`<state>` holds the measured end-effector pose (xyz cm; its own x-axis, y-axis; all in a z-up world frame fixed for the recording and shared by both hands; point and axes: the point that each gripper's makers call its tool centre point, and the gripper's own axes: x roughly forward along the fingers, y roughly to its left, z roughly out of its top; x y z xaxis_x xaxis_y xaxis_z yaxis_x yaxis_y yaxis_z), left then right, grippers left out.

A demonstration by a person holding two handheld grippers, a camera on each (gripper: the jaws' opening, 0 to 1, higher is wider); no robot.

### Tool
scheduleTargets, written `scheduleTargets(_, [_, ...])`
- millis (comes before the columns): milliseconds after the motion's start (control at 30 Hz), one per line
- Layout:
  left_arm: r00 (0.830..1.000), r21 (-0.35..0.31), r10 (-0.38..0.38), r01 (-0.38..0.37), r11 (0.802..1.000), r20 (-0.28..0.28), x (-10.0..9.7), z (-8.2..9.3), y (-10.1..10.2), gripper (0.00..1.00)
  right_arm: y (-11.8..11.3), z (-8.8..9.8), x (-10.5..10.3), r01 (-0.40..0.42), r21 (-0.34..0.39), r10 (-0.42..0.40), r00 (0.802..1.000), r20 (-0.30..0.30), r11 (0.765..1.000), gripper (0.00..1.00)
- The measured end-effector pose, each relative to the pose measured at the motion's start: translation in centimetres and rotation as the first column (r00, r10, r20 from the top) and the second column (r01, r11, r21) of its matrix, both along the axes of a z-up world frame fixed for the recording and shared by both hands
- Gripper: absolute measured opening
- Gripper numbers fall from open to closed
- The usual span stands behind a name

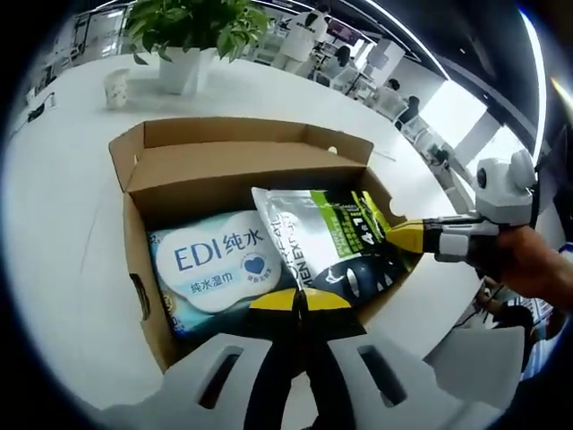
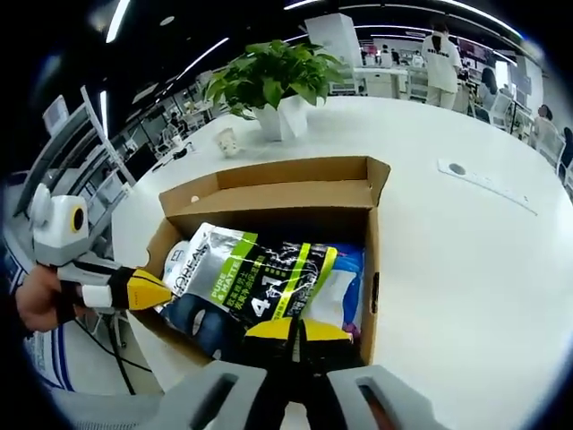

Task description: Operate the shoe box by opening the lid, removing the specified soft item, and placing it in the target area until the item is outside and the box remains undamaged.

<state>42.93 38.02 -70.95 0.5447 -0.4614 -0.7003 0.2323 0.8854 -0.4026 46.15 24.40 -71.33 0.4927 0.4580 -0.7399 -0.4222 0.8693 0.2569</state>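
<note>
An open brown shoe box stands on a white table, its lid flap folded back. Inside lies a blue-and-white pack of wet wipes. A silver, green and dark soft pouch lies tilted over the wipes. My left gripper is shut on the pouch's edge at one side of the box. At the opposite edge my right gripper is shut on the pouch as well.
A potted plant and a small paper cup stand behind the box. The white table stretches wide to the right, with a flat white strip on it. People stand by desks far behind.
</note>
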Motion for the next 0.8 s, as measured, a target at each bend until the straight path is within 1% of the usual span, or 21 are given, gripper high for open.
scheduleTargets(100, [1.0, 0.014, -0.016, 0.016, 1.0, 0.015, 0.0, 0.4, -0.1, 0.0, 0.0, 0.6, 0.0, -0.004, 0.011, 0.004, 1.0, 0.016, 1.0, 0.0])
scheduleTargets(200, [0.999, 0.015, -0.02, 0.02, 1.0, 0.027, 0.1, 1.0, -0.3, 0.0, -0.2, 1.3, 0.3, 0.004, 0.026, -0.005, 1.0, 0.031, 1.0, 0.0])
scheduleTargets(333, [0.999, 0.014, -0.028, 0.028, 1.0, 0.046, 0.5, 2.0, -0.7, 0.0, -0.7, 1.7, 0.4, 0.009, 0.026, -0.01, 0.999, 0.042, 1.0, 0.0])
scheduleTargets(400, [0.997, 0.013, -0.038, 0.037, 0.999, 0.061, 0.7, 2.6, -1.2, 0.0, -1.1, 2.0, 0.3, 0.013, 0.025, -0.014, 0.999, 0.047, 1.0, 0.0])
scheduleTargets(500, [0.996, 0.013, -0.047, 0.046, 0.999, 0.071, 1.0, 3.1, -1.8, 0.0, -1.8, 2.4, 0.3, 0.024, 0.029, -0.026, 0.998, 0.049, 0.999, 0.0])
scheduleTargets(567, [0.995, 0.007, -0.06, 0.059, 0.998, 0.08, 1.1, 3.6, -2.5, 0.0, -2.6, 2.9, 0.3, 0.034, 0.029, -0.036, 0.998, 0.058, 0.999, 0.0])
scheduleTargets(700, [0.993, 0.006, -0.079, 0.079, 0.997, 0.09, 1.2, 4.1, -3.5, 0.0, -3.8, 3.3, 0.3, 0.053, 0.034, -0.055, 0.996, 0.066, 0.998, 0.0])
scheduleTargets(800, [0.99, 0.007, -0.101, 0.1, 0.995, 0.099, 1.6, 4.4, -4.7, 0.0, -5.0, 3.7, 0.2, 0.071, 0.034, -0.073, 0.995, 0.072, 0.997, 0.0])
